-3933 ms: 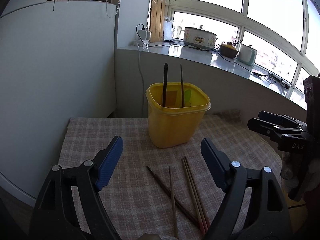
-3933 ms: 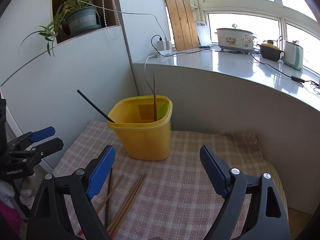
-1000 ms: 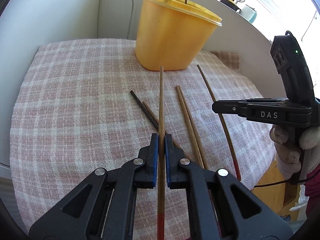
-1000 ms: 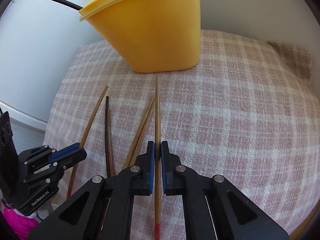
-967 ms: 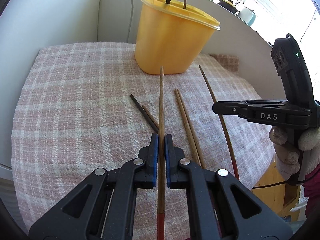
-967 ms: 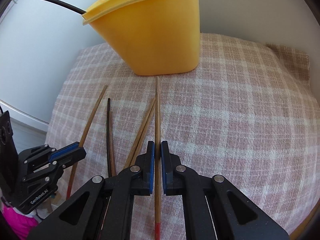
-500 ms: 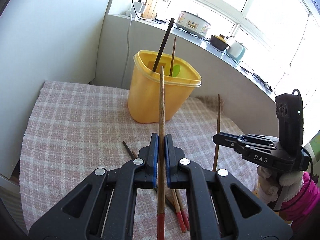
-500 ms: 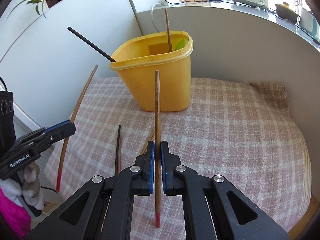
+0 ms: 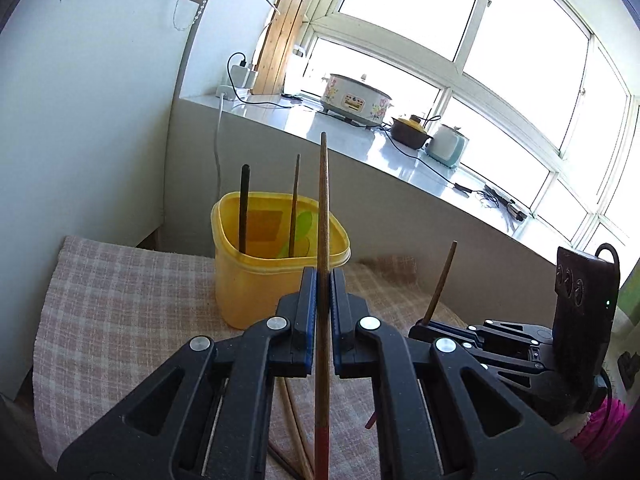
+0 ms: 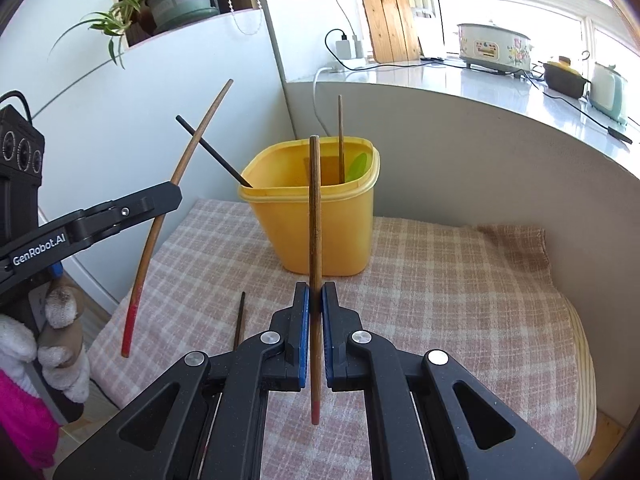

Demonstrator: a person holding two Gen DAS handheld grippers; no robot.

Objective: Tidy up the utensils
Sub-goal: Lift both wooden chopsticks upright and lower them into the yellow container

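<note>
My left gripper (image 9: 323, 276) is shut on a brown chopstick (image 9: 323, 208) with a red end, held in the air and pointing toward the yellow container (image 9: 256, 284). A black chopstick (image 9: 244, 200) and a thin brown one (image 9: 295, 196) stand in that container. My right gripper (image 10: 315, 292) is shut on a second red-ended brown chopstick (image 10: 315, 208), also off the cloth, in front of the container (image 10: 332, 232). The left gripper (image 10: 174, 197) with its chopstick (image 10: 188, 152) shows at the left of the right wrist view. Loose chopsticks (image 9: 296, 432) lie on the cloth below, one of them dark (image 10: 240, 320).
A checked cloth (image 10: 460, 280) covers the small table, with a white wall at the left and a curved grey wall behind. The sill (image 9: 360, 136) above holds cookers and cables. A potted plant (image 10: 180, 0) sits high on the left. A gloved hand (image 10: 60, 320) holds the left gripper.
Both grippers have risen off the cloth and tipped upward, each carrying its chopstick. The chopsticks that lay flat a second ago now hang in the air before the container.
</note>
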